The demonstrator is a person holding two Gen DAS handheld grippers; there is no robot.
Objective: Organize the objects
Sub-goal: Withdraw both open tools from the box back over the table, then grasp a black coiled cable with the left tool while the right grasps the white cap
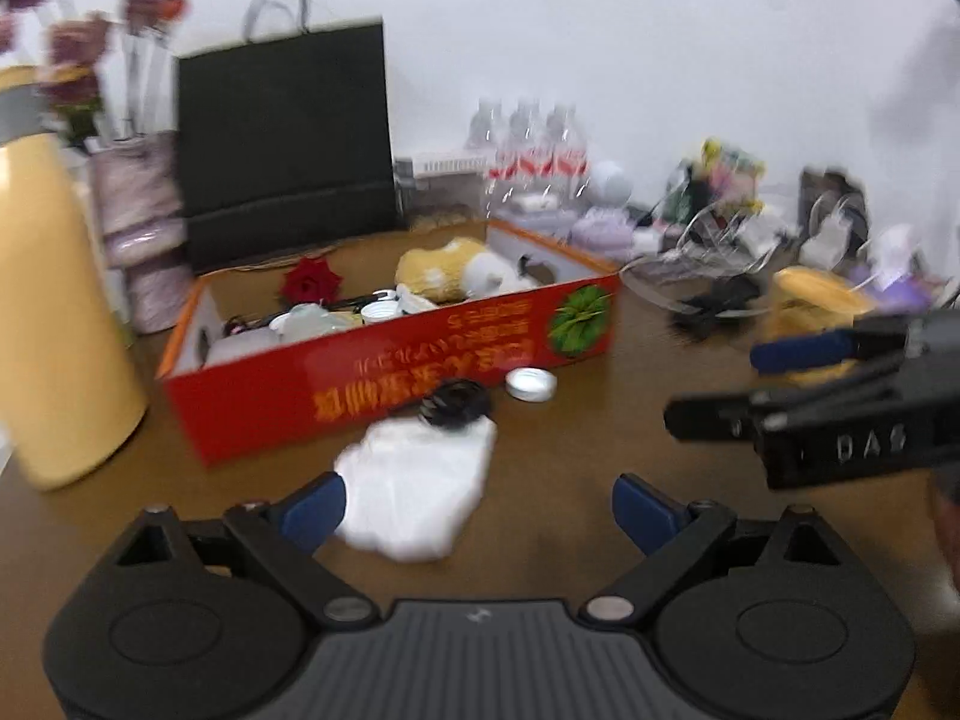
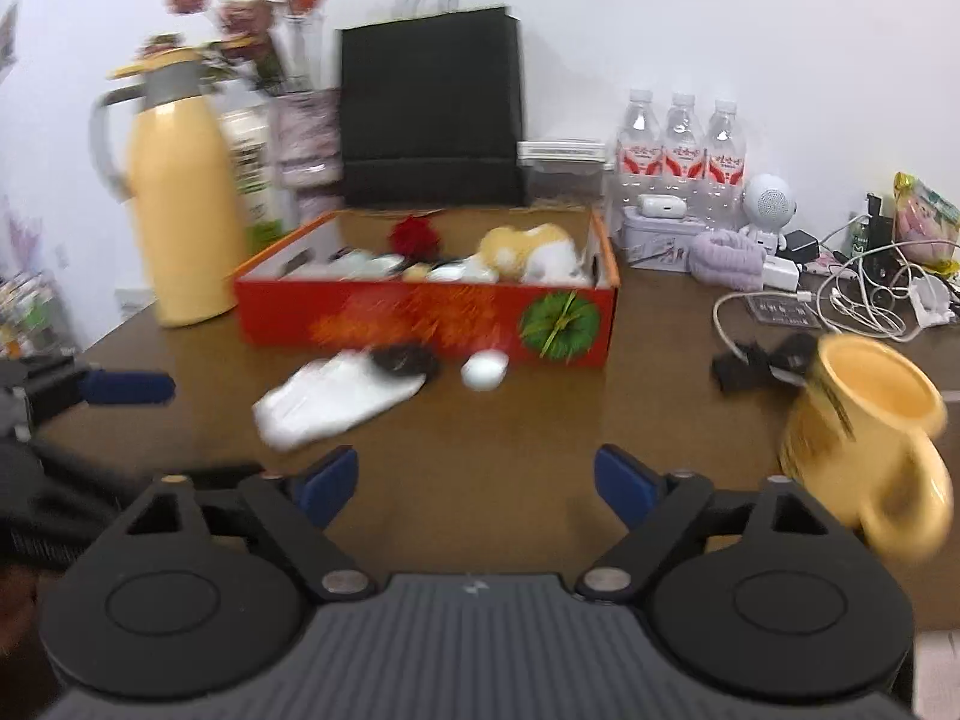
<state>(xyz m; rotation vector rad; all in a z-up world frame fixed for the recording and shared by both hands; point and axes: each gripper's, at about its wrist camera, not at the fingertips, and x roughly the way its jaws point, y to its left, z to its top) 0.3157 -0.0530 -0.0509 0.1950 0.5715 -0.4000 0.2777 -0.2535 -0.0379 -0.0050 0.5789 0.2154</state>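
Both your left gripper [image 1: 479, 510] and right gripper [image 2: 477, 483] stand apart and empty. The white cloth [image 1: 414, 489] lies on the table [image 2: 540, 420] just before the red box [image 1: 384, 360], away from the table's edges. Bring the left jaws squarely over the cloth's near end and pinch low, clear of the black ring [image 1: 453, 402] resting on its far end.

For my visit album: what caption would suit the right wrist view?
Open right gripper above a brown table, facing a white cloth, a red box and a yellow mug.
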